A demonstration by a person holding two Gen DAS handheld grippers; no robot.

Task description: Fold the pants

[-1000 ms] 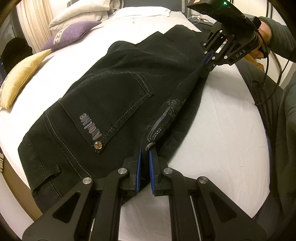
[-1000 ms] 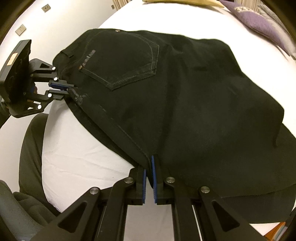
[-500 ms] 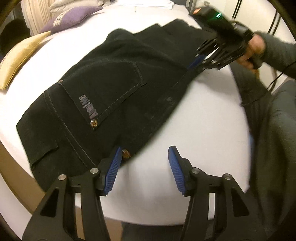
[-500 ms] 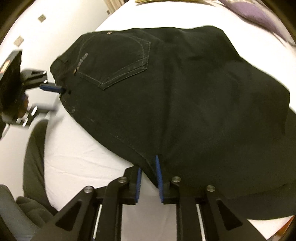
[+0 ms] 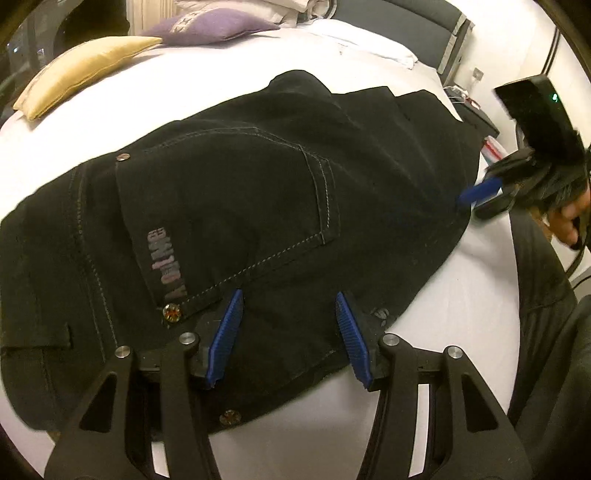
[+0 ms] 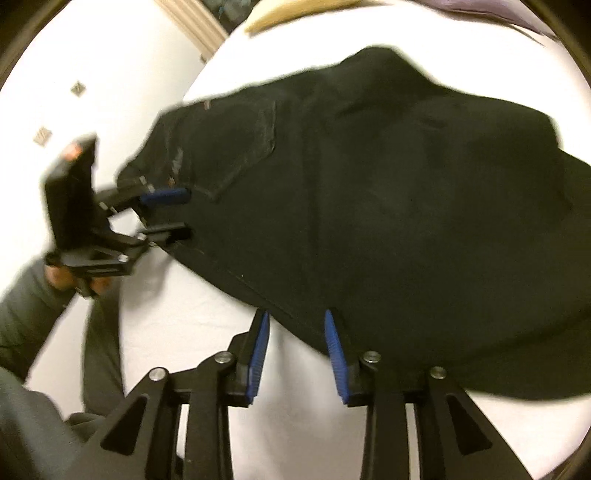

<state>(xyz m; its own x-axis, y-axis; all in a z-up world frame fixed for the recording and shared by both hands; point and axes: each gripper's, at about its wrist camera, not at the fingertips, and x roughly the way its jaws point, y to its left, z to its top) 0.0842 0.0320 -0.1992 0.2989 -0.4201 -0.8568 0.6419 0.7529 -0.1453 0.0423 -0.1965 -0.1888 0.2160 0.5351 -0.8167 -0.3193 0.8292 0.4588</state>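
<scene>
- The black jeans are laid on the white bedsheet, near its front edge, back pocket uppermost and the cloth doubled over lengthwise.
- One fold is judged to be made: the two legs appear stacked, though the exact layering cannot be told. The crosswise folds are judged to be left, since the garment lies long across the bed.
- The left gripper is held steeply downward over the waistband end; its blue pads stand apart, with fabric below them but nothing pinched.
- The right gripper is pointed down at the jeans' near edge; its jaws are opening, the hem lies just at the gap, and no cloth is pressed.
- A yellow cushion and a purple cushion are set well apart from the jeans.
</scene>
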